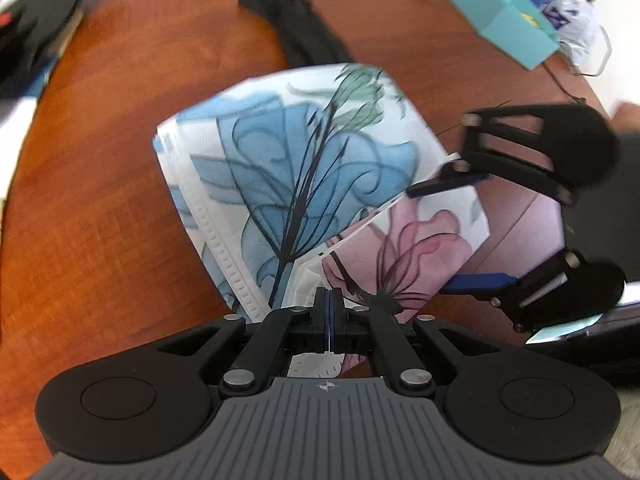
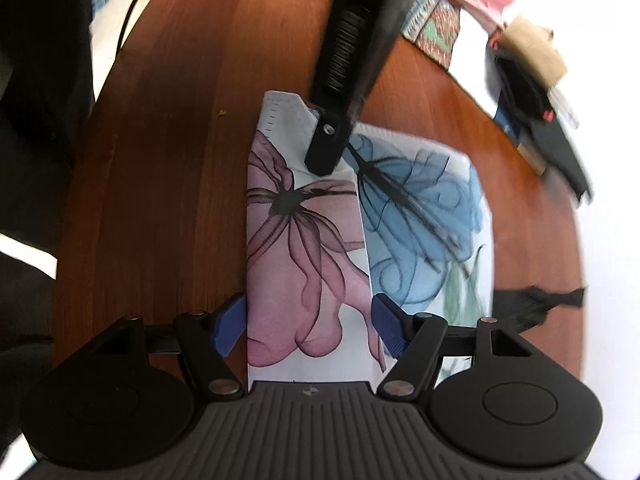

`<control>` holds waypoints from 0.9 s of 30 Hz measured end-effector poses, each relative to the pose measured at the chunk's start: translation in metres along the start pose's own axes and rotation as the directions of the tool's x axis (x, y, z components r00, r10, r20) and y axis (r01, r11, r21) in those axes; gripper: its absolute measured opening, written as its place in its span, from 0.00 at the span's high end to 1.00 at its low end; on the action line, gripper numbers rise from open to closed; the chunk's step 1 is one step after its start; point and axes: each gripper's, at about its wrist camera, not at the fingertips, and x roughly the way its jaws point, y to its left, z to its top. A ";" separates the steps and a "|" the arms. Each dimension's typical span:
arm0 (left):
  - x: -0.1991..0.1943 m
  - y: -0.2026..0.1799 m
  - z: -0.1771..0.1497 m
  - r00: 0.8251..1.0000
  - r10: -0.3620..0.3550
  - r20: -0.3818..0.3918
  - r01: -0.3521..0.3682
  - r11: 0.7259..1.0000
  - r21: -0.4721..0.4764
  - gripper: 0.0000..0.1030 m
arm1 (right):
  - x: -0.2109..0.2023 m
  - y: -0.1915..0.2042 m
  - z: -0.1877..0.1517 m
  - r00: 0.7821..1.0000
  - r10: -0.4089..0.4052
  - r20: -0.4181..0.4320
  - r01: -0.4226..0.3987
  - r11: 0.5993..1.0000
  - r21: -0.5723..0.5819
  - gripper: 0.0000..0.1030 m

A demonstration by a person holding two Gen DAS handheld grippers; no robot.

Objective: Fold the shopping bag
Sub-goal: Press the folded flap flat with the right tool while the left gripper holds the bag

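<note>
The wooden table (image 1: pixel 120 200) bears the folded shopping bag (image 1: pixel 288 184) (flower print, no readable writing). The left gripper (image 1: pixel 328 312), jaws closed, pinches the bag's near edge. The right gripper (image 2: pixel 308 324) stands wide open, its fingers flanking the pink-flowered flap without gripping.

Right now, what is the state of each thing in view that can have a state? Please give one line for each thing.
Bag: partly folded, pink-flower flap laid over the blue-flower part, lying on the table.
Left gripper: shut on the bag's edge.
Right gripper: open, one finger at each side of the pink flap, not pressing.
Teal box: closed.
</note>
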 end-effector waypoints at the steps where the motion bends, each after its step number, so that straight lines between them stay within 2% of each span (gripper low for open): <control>1: -0.004 -0.003 -0.003 1.000 -0.005 0.018 0.005 1.000 0.025 0.95 | 0.001 -0.007 -0.001 0.999 0.033 -0.001 -0.033 0.999 0.032 0.29; 2: -0.008 -0.005 -0.005 0.999 -0.012 0.032 0.011 0.999 0.046 0.91 | 0.001 -0.012 -0.002 0.998 0.059 0.000 -0.059 0.996 0.061 0.29; 4: -0.017 -0.012 -0.012 0.998 -0.030 0.056 0.024 0.994 0.108 0.76 | 0.003 -0.019 -0.005 0.995 0.096 0.006 -0.096 0.990 0.104 0.30; 5: -0.020 -0.016 -0.015 0.997 -0.026 0.068 0.016 0.989 0.145 0.62 | 0.003 -0.023 -0.007 0.993 0.120 0.012 -0.120 0.984 0.130 0.30; 6: -0.022 -0.018 -0.017 0.997 -0.020 0.079 0.006 0.985 0.172 0.52 | 0.004 -0.025 -0.008 0.991 0.134 0.016 -0.135 0.980 0.146 0.30; 11: -0.031 -0.028 -0.025 0.990 0.013 0.140 -0.056 0.949 0.309 0.34 | 0.008 -0.038 -0.016 0.978 0.202 0.043 -0.206 0.954 0.217 0.29; 15: -0.029 -0.028 -0.026 0.987 0.010 0.158 -0.071 0.922 0.381 0.28 | 0.009 -0.051 -0.023 0.964 0.254 0.073 -0.264 0.927 0.265 0.29; 18: -0.025 -0.031 -0.028 0.989 0.010 0.145 -0.074 0.895 0.440 0.28 | 0.008 -0.062 -0.029 0.951 0.293 0.103 -0.310 0.899 0.310 0.29; 24: -0.008 -0.036 -0.034 0.992 0.046 0.114 -0.102 0.824 0.558 0.28 | 0.009 -0.084 -0.041 0.910 0.377 0.174 -0.415 0.818 0.398 0.28; 27: 0.000 -0.036 -0.035 0.992 0.062 0.112 -0.116 0.807 0.579 0.28 | 0.013 -0.100 -0.050 0.879 0.422 0.224 -0.477 0.749 0.460 0.31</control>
